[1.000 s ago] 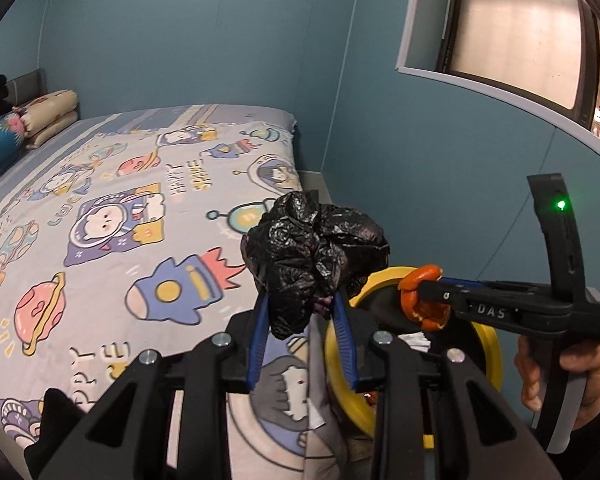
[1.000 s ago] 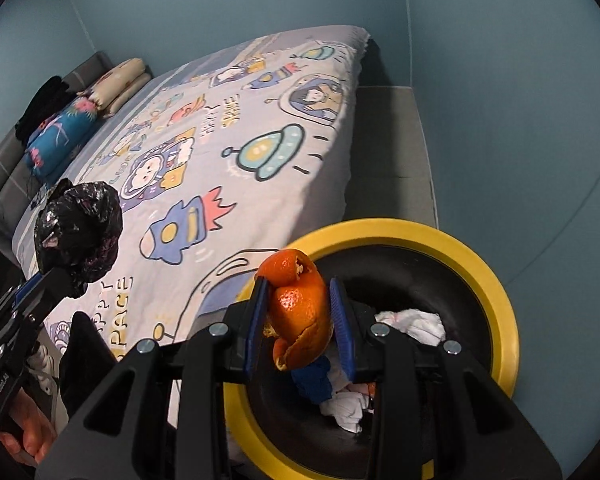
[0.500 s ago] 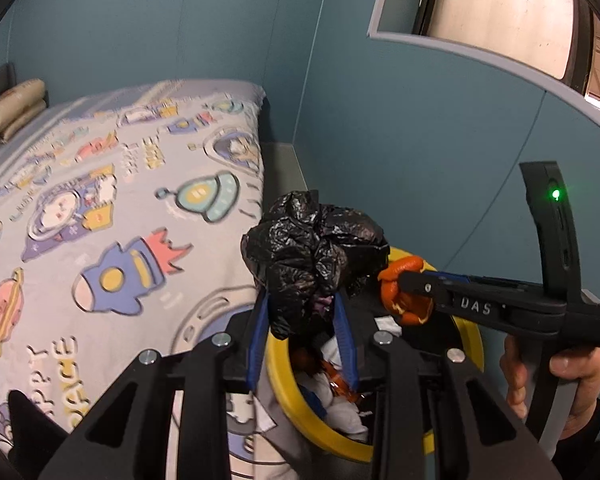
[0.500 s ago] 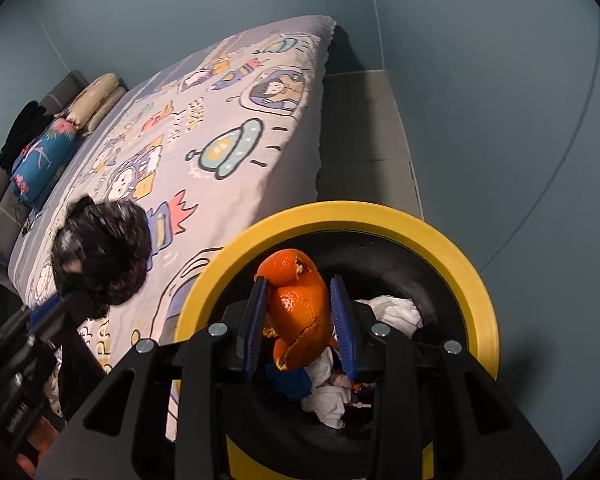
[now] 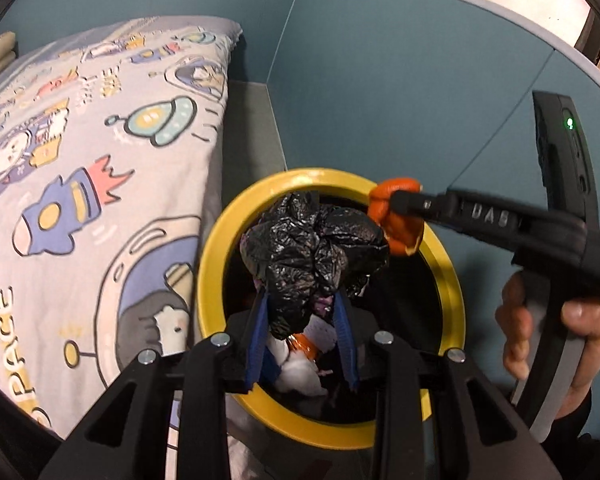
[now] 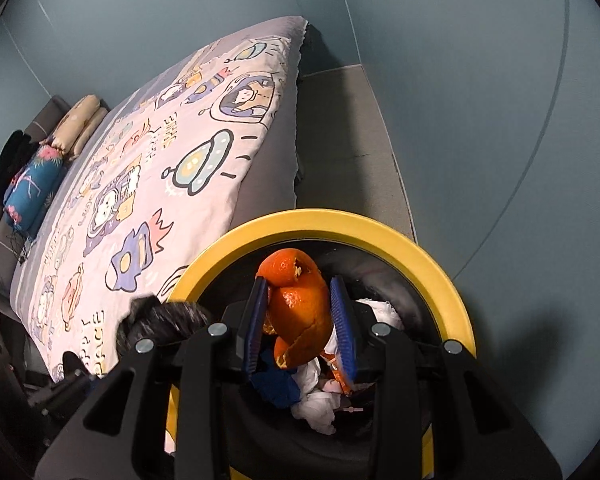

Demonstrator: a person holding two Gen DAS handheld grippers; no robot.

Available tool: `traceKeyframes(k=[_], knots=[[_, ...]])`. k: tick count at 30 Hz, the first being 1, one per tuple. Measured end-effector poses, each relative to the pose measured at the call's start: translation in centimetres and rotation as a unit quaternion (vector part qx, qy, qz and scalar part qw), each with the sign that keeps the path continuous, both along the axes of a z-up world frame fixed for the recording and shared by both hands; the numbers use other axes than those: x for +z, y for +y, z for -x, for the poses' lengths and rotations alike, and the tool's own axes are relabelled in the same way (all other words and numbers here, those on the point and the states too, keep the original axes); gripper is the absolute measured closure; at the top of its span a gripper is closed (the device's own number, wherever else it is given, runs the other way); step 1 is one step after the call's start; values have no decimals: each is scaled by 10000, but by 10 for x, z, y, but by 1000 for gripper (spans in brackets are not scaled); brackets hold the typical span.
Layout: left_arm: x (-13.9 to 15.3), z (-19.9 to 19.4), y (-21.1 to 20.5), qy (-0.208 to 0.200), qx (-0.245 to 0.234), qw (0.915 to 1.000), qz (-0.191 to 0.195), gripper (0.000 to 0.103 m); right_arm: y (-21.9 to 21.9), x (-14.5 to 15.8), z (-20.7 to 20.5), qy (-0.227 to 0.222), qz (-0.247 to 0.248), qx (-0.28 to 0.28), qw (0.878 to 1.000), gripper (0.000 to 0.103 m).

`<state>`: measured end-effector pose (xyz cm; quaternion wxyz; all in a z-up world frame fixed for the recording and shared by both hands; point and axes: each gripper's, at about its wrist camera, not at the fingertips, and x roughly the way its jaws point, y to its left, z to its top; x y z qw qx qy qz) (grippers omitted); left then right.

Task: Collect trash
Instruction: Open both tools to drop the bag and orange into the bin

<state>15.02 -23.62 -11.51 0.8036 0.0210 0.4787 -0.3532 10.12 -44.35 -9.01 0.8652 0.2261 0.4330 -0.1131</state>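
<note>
A round trash bin with a yellow rim stands on the floor between the bed and the wall, with white tissues and blue scraps inside. My left gripper is shut on a crumpled black plastic bag, held over the bin's mouth. My right gripper is shut on an orange peel, also over the bin. In the left wrist view the peel hangs at the bin's far right rim. The bag shows blurred at the left of the right wrist view.
A bed with a space-cartoon quilt lies directly left of the bin. Blue walls close in behind and to the right. Pillows sit at the bed's head. A hand grips the right tool's handle.
Both grippers have tipped down and moved over the bin. The black bag went from above the quilt to above the bin's mouth, and the peel came further over the opening.
</note>
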Motion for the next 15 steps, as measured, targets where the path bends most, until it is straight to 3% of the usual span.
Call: traceKeyframes(k=[7, 12, 15], knots=[[-6, 3, -5, 129, -128, 9998, 30, 69, -2, 4, 3, -69, -5, -70, 10000, 69], [-4, 4, -2, 134, -116, 9998, 90, 51, -9, 8, 6, -127, -5, -217, 9997, 64], [-2, 2, 1, 176, -54, 9997, 151, 49, -12, 11, 8, -178, 6, -289, 9994, 62]])
